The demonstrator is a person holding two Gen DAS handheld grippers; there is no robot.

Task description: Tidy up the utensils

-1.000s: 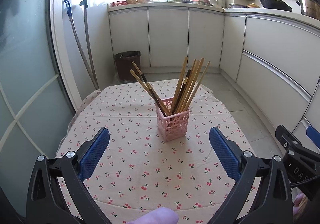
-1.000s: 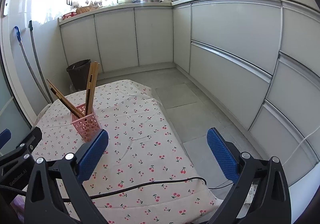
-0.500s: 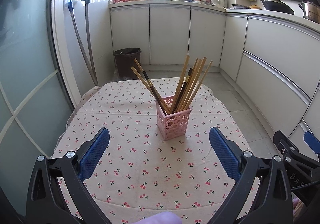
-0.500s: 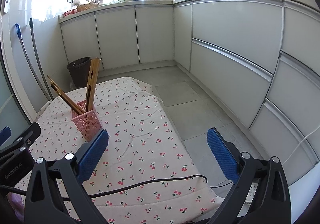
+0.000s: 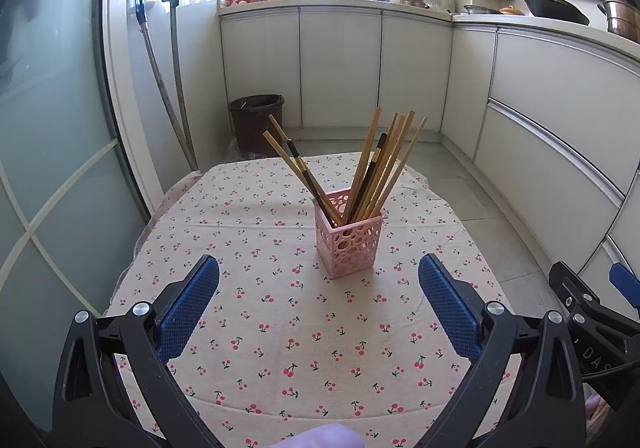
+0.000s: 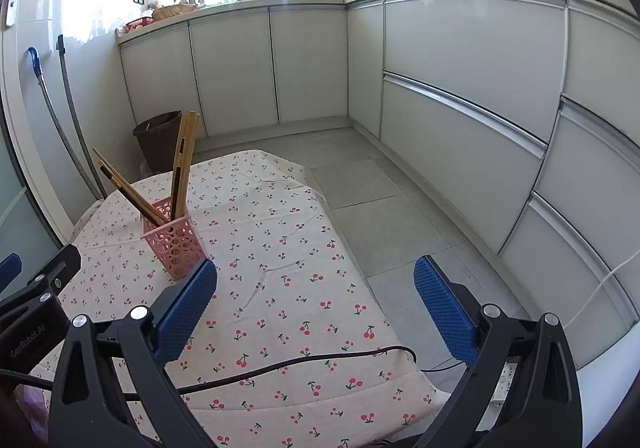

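A pink perforated holder [image 5: 347, 238] stands upright on the cherry-print tablecloth [image 5: 280, 328], with several wooden and dark chopsticks [image 5: 376, 167] leaning out of it. My left gripper [image 5: 318, 304] is open and empty, a short way in front of the holder. In the right wrist view the holder [image 6: 174, 238] with its chopsticks [image 6: 182, 167] is at the left, beyond the left pad. My right gripper [image 6: 316, 308] is open and empty over the table's right side.
A black cable [image 6: 288, 366] lies across the near right part of the cloth. A dark bin [image 5: 256, 119] stands on the floor behind the table. White cabinets [image 6: 460, 87] run along the back and right. The table's right edge drops to the tiled floor [image 6: 380, 207].
Both grippers have drawn back and risen slightly, so the holder looks a little farther and the floor behind the table shows more. Both stay open and empty.
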